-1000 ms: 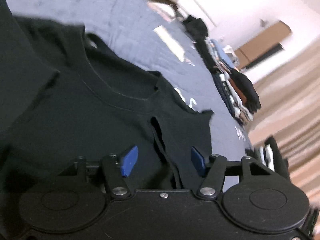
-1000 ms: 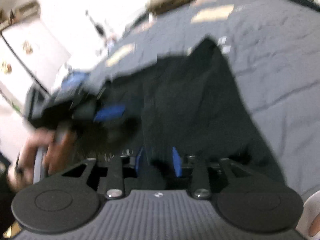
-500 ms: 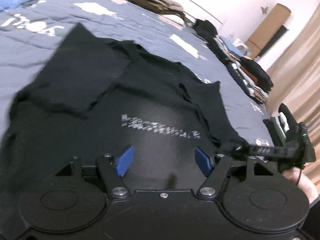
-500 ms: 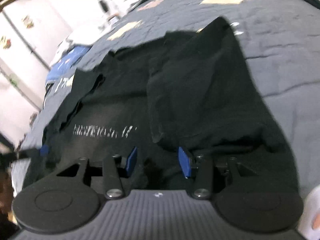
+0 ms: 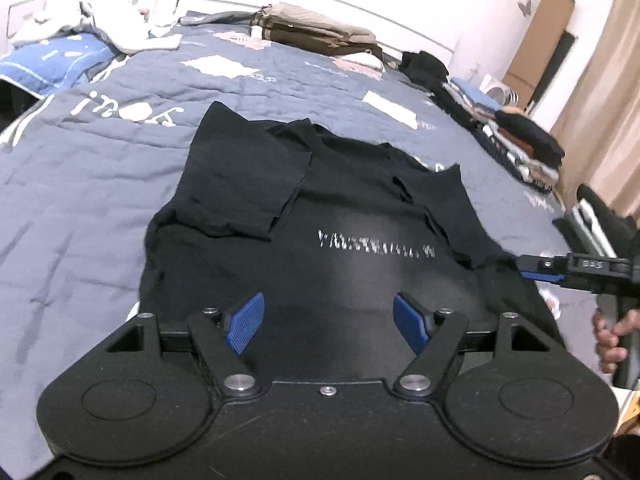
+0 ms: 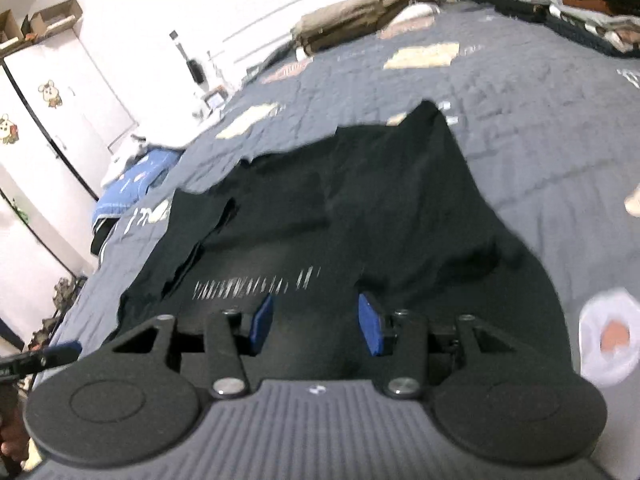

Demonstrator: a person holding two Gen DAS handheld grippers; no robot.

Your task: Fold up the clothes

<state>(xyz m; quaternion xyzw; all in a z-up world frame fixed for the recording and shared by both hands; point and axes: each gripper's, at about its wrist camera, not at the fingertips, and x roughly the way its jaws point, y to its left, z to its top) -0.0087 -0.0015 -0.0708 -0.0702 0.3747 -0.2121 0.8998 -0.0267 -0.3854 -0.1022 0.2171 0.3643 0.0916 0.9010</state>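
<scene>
A black T-shirt (image 5: 340, 216) with pale chest lettering lies on the blue-grey quilt (image 5: 80, 168), both sleeves folded in over its body. The same T-shirt (image 6: 360, 208) fills the middle of the right wrist view. My left gripper (image 5: 329, 322) hovers open over the shirt's near hem, nothing between its blue pads. My right gripper (image 6: 316, 326) is open too, above the near hem on the other side. In the left wrist view the right gripper (image 5: 538, 270) shows from the side at the shirt's right edge, held by a hand (image 5: 612, 334).
Stacks of folded clothes (image 5: 516, 136) line the bed's right edge. Brown folded garments (image 5: 316, 32) and a white heap (image 5: 104, 30) lie at the head of the bed. A white wardrobe (image 6: 48, 128) stands left in the right wrist view.
Both grippers have pulled back from the shirt toward its near hem. The right gripper, shut on cloth a second ago, has opened. The sleeves now lie folded inward.
</scene>
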